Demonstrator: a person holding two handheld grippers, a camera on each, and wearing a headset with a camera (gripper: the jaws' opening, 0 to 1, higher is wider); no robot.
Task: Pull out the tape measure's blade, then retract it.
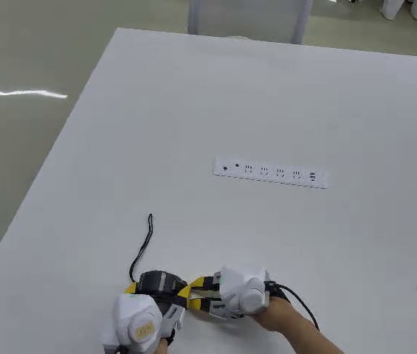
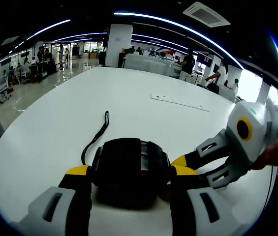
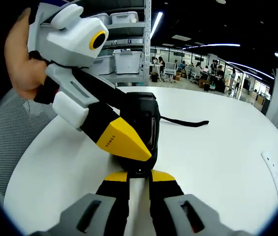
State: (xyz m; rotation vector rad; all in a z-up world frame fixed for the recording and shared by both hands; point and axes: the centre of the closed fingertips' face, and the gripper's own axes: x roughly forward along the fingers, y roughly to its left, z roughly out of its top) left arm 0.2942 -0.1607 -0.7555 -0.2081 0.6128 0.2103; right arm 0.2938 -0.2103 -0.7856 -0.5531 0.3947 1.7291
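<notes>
The black tape measure (image 1: 160,282) lies near the table's front edge, its black wrist strap (image 1: 143,247) trailing away from me. My left gripper (image 1: 158,290) is shut on its body; in the left gripper view the case (image 2: 131,167) fills the space between the yellow-tipped jaws (image 2: 131,173). My right gripper (image 1: 193,295) comes in from the right, nose to the case's side. In the right gripper view its jaws (image 3: 139,176) stand almost together at the case's (image 3: 141,120) lower edge, pinched on the small blade tip. No length of blade shows.
A white power strip (image 1: 270,172) lies flat mid-table, well beyond the grippers. The white table (image 1: 267,96) stretches far ahead; its left edge drops to a grey-green floor. People and shelving stand in the background of the gripper views.
</notes>
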